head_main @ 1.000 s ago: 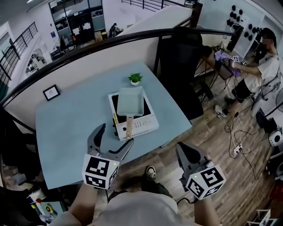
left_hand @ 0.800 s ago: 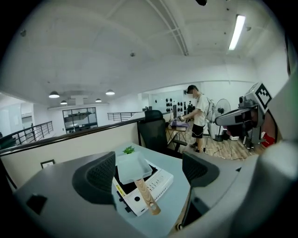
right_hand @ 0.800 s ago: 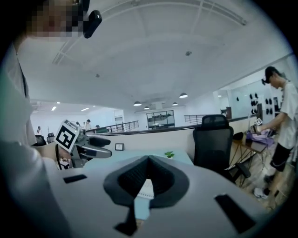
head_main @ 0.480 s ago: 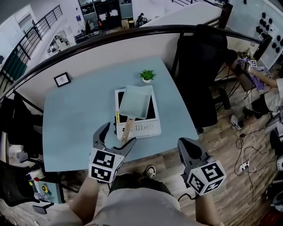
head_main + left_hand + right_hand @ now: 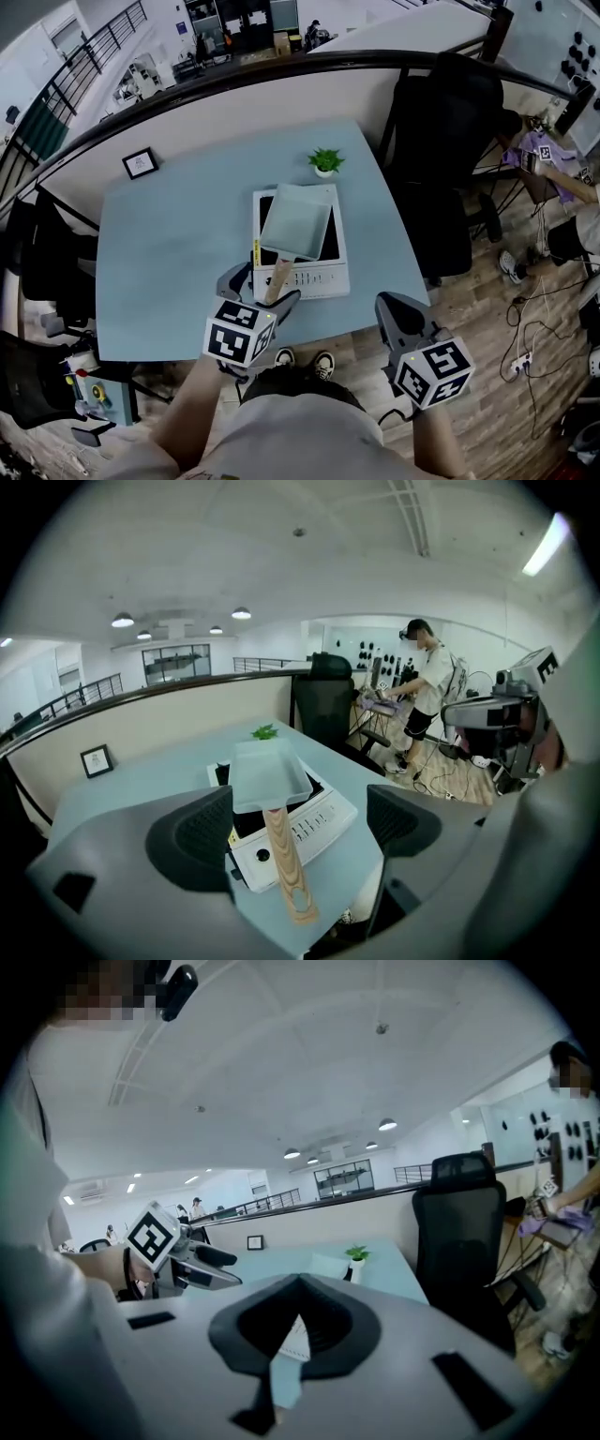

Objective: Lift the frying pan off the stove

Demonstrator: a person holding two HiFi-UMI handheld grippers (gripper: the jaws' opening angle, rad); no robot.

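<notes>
A light blue table (image 5: pixel 169 253) fills the middle of the head view, with a black office chair (image 5: pixel 441 159) standing off its right edge. A white induction stove (image 5: pixel 314 277) sits by the near edge, toward the right corner, and the square pale frying pan (image 5: pixel 295 220) rests on its black glass top, its wooden handle (image 5: pixel 277 277) pointing at the near edge. The left gripper (image 5: pixel 300 825) hovers at that edge with its jaws wide apart, the handle's end between them and neither pad on it. The right gripper (image 5: pixel 298 1283) hangs off the near right corner, jaws together and empty. A small potted plant (image 5: pixel 325 161) stands just beyond the stove, and a framed picture (image 5: pixel 140 162) stands at the far left corner.
</notes>
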